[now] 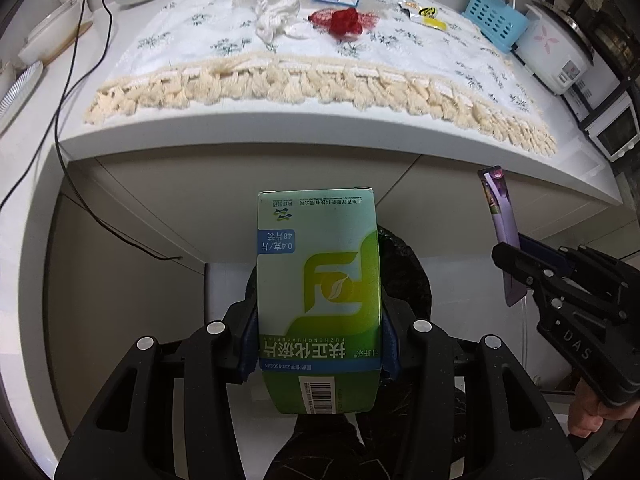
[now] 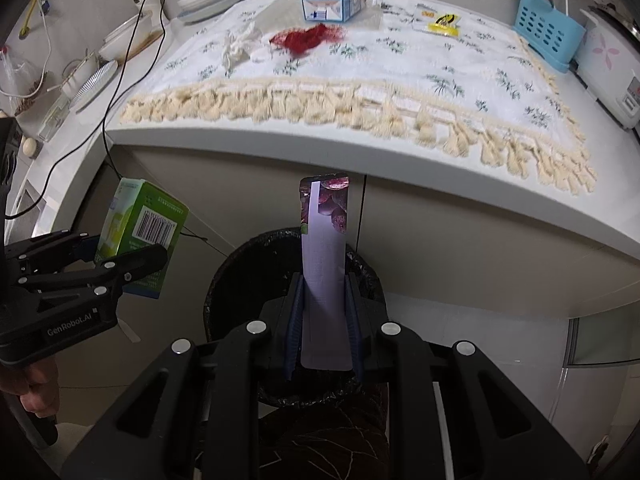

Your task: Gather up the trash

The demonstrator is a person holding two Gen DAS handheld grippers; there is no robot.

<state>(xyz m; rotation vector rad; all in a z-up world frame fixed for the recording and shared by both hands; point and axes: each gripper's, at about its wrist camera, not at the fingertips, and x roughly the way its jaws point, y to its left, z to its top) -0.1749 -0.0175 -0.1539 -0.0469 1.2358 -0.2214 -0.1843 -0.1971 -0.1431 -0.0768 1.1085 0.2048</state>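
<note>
Left tongs [image 1: 318, 332] pinch green box [image 1: 318, 300] just left of black-lined bin [image 2: 232, 280]. Right tongs [image 2: 323, 320] pinch purple wrapper [image 2: 323, 264] over bin. Behind & above bin, on surface [image 2: 280, 140]: white tissue [image 2: 240, 46], red net [image 2: 308, 38], blue carton [image 2: 334, 3], yellow wrapper [image 2: 442, 22].

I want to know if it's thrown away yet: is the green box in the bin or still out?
Still out. The left gripper is shut on the green box, holding it above the black-lined bin.

White counter [image 1: 280, 136] — fringed floral cloth [image 2: 360, 80] on top — beige cabinets [image 2: 460, 240] below
</note>
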